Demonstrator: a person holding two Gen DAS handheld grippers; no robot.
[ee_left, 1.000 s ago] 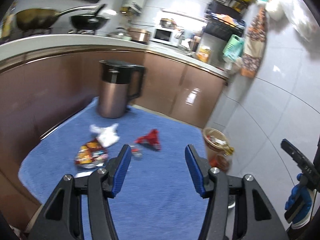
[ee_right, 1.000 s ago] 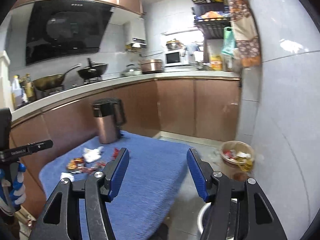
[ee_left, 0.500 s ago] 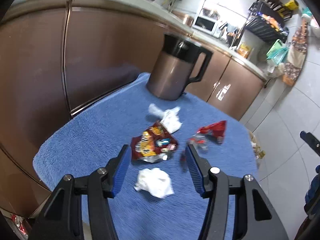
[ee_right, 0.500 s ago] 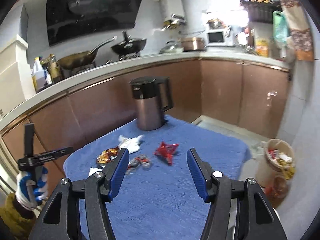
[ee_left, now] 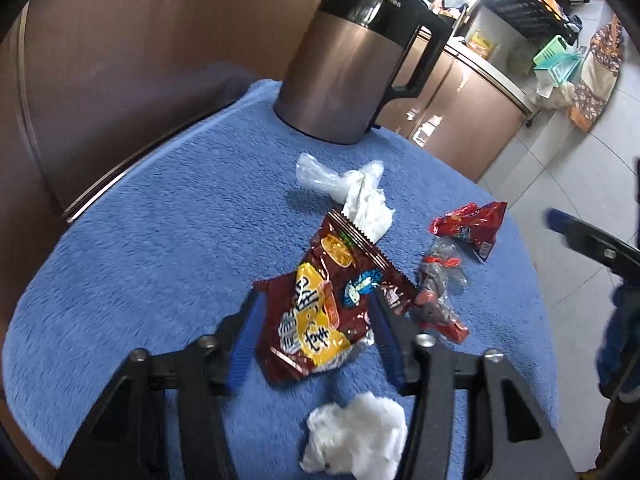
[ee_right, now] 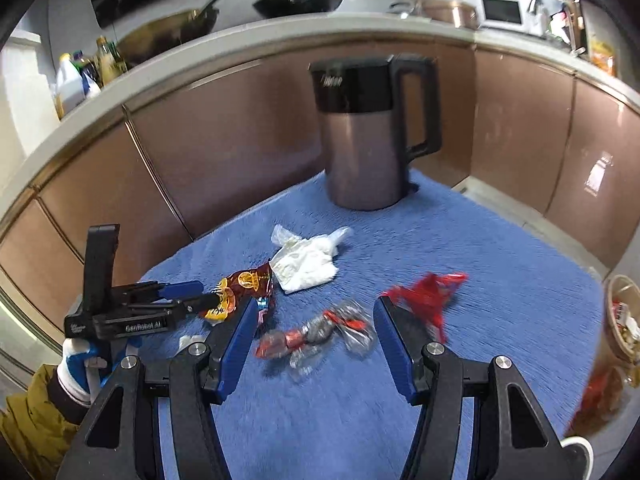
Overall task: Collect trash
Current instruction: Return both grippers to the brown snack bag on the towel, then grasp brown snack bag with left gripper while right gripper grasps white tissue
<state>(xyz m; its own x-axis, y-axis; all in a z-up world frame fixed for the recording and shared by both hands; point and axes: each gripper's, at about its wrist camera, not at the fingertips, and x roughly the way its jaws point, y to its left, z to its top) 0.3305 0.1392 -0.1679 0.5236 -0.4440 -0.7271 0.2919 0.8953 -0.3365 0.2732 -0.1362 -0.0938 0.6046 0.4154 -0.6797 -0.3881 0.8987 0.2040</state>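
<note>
Since a second earlier both grippers had dropped from a raised view of the kitchen down to the blue towel [ee_left: 160, 240], so the trash filled the near field. The left gripper [ee_left: 316, 336] had its jaws closing around the dark red snack wrapper [ee_left: 320, 312]; the wrapper lay between the blue pads [ee_left: 246, 340], but pads did not clearly press it yet, so released. The right gripper [ee_right: 314, 344] hung with jaws apart over the clear candy wrappers [ee_right: 316, 336], nothing gripped; pads looked clear of them.

Trash all sat on the towel, near side of the brown kettle [ee_left: 344, 64], which stood upright at the far edge. A crumpled white tissue [ee_left: 366, 204] with a bit of clear plastic touched the far end of the snack wrapper. A red wrapper [ee_left: 470, 226] lay to the right, candy wrappers just near of it. A second white tissue wad [ee_left: 356, 436] lay nearest, under the left gripper's frame.

In the right wrist view a gloved hand [ee_right: 76, 356] held the left gripper at left. A bin [ee_right: 620, 320] with trash stood on the floor, right of the towel, well apart.
</note>
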